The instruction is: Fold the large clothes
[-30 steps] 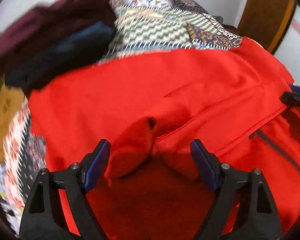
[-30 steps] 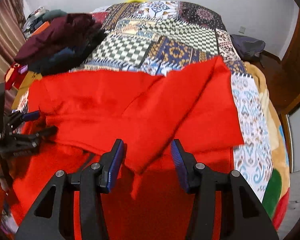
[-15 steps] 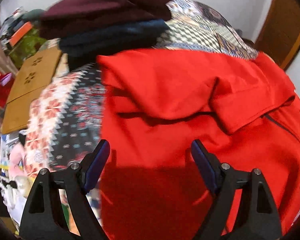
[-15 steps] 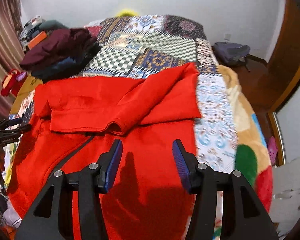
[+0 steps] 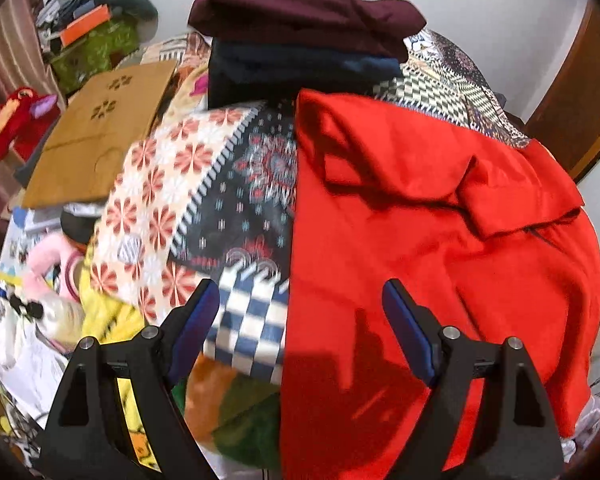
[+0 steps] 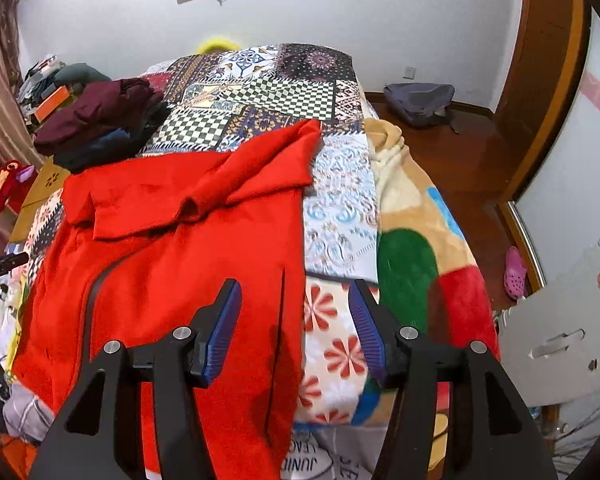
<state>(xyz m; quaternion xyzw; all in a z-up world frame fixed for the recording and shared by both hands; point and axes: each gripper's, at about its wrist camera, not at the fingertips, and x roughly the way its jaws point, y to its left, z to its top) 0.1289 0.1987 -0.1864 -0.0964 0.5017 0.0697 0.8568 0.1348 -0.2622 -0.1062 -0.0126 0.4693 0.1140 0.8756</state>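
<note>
Hanging above the near edge of the bed (image 6: 412, 216), both tools are seen empty: the left tool (image 5: 300, 308) is held wide open over the left border of the red garment (image 6: 172, 264), and the right tool (image 6: 296, 316) is opening over its right border. The garment is laid lengthwise away from the tools, its far part already folded back, so each long side is judged nearest one hand.

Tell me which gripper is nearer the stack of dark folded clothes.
Left. The left gripper hangs over the red garment's edge on the stack's side of the bed; the right gripper, jaws opening and empty, is over the garment's opposite edge.
</note>
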